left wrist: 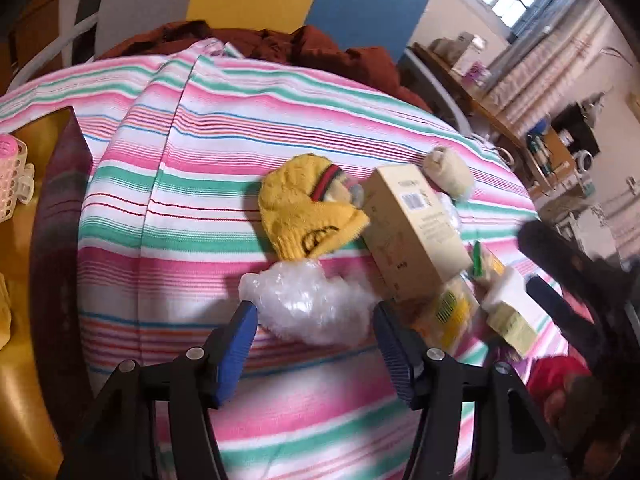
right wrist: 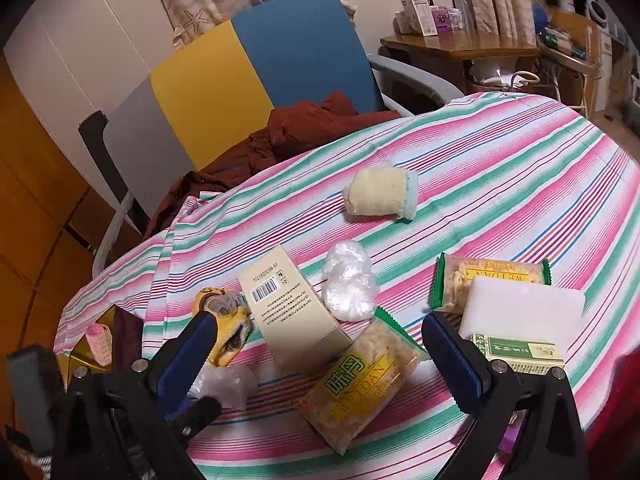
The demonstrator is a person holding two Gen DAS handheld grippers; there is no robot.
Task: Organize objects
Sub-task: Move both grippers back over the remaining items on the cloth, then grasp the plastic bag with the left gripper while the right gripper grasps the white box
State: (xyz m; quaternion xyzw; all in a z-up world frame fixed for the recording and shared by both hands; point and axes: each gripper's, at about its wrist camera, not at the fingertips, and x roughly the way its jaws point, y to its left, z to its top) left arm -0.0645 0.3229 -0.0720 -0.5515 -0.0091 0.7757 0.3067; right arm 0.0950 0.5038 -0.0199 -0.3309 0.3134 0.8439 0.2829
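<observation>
On the striped cloth (left wrist: 200,160), my left gripper (left wrist: 314,308) is open, with a crumpled clear plastic wad (left wrist: 308,300) lying between its blue fingertips; I cannot see the pads pressing it. Just beyond lie a yellow knit piece (left wrist: 308,212) and a beige box (left wrist: 408,236). My right gripper (right wrist: 319,320) is open wide above the beige box (right wrist: 288,308) and a yellow snack packet (right wrist: 360,388). Near its right finger are a white block (right wrist: 520,312) and a green box (right wrist: 516,350). Farther off are a second snack packet (right wrist: 488,276), another plastic wad (right wrist: 348,284) and a pale rolled sock (right wrist: 380,196).
A gold tray (left wrist: 24,240) holding a pink hair roller (right wrist: 100,344) sits at the table's left edge. Behind the table stands a chair (right wrist: 240,80) with grey, yellow and blue panels and a rust-brown garment (right wrist: 304,124) on it. A cluttered wooden desk (right wrist: 460,46) is at the back right.
</observation>
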